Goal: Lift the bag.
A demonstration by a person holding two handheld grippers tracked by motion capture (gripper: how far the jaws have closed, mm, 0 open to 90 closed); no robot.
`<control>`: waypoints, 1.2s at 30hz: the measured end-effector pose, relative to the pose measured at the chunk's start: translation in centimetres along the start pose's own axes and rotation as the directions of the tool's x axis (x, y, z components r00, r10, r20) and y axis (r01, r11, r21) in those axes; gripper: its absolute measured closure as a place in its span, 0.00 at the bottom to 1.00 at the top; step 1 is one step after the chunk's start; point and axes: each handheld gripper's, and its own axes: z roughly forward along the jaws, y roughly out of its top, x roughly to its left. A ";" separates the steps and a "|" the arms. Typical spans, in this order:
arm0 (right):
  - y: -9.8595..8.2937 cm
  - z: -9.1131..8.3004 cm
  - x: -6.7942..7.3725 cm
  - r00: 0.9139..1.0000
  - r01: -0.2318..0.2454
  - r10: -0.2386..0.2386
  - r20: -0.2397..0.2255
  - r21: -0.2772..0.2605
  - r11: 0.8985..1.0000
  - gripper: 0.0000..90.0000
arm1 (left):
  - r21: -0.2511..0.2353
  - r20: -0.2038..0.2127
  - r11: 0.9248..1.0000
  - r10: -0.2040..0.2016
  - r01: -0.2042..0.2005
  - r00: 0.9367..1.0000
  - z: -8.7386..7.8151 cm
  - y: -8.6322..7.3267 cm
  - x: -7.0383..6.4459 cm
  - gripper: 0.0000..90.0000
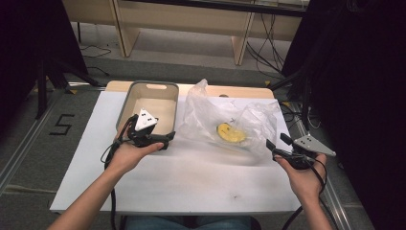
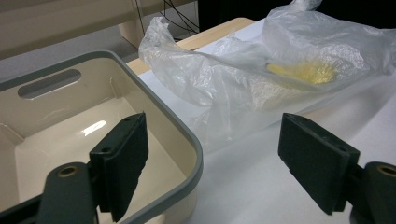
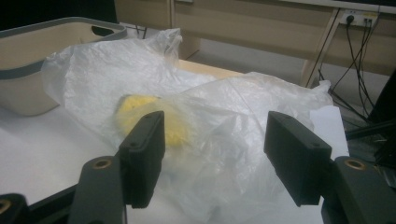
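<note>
Left gripper (image 1: 168, 139), held in the person's left hand (image 1: 125, 155) above the white table (image 1: 191, 177): jaws spread wide, nothing between them. Pointed toward the right, at the near right corner of the grey-rimmed bin (image 1: 153, 103). In the left gripper view (image 2: 212, 158), one jaw hanging over the bin's rim (image 2: 187, 140) and cream interior, the other over bare tabletop just beside the bin. Grey three-cornered plate on top, cable trailing back along the forearm.

Right gripper (image 1: 278, 141), held in the right hand (image 1: 304, 179) near the table's right edge: jaws likewise wide apart and empty. Aimed at the near right edge of the clear plastic bag (image 1: 230, 120), close to it; touching or not, cannot tell. In the right gripper view (image 3: 215, 158), crumpled plastic (image 3: 224, 116) lying just ahead of both jaws.

Between the two grippers, the bag spread loosely on the table, crinkled and partly puffed up, its left side just beside the bin. Inside it, a yellow object (image 1: 231, 133), seen blurred through the film, resting low on the tabletop; also visible as a yellow smear in the left gripper view (image 2: 310, 71) and as a rounded yellow lump in the right gripper view (image 3: 154, 119). Bin sitting at the far left of the table, a handle slot in its far wall. Beyond the table, grey floor and pale wooden furniture legs.
</note>
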 end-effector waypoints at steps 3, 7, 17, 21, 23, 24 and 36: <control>-0.1 -0.1 0.0 1.000 0.002 -0.002 -0.011 0.005 1.000 0.43 | 0.008 0.004 1.000 0.003 -0.003 1.000 -0.2 -0.2 0.1 0.27; -0.3 -0.2 0.1 1.000 0.007 -0.007 -0.025 0.019 1.000 0.42 | 0.017 0.006 1.000 0.008 -0.008 1.000 -0.5 -0.5 0.1 0.27; -1.0 -0.6 0.1 0.999 0.011 -0.009 -0.054 0.047 0.999 0.42 | 0.040 0.004 0.999 0.011 -0.011 1.000 -1.3 -1.6 0.5 0.27; -1.4 -0.8 0.1 0.998 0.014 -0.010 -0.065 0.060 0.998 0.41 | 0.055 0.004 0.998 0.012 -0.012 1.000 -1.7 -2.4 0.7 0.27; -1.7 -0.9 0.1 0.997 0.016 -0.012 -0.072 0.064 0.998 0.41 | 0.059 0.003 0.998 0.009 -0.009 1.000 -1.8 -2.7 0.8 0.27; -1.8 -0.9 0.1 0.997 0.017 -0.012 -0.072 0.068 0.998 0.41 | 0.067 0.004 0.998 0.011 -0.011 1.000 -1.9 -2.9 0.9 0.27; -3.2 -1.3 0.5 0.993 -0.004 0.015 -0.114 0.097 0.995 0.40 | 0.092 0.005 0.996 0.008 -0.008 1.000 -2.4 -4.8 0.9 0.27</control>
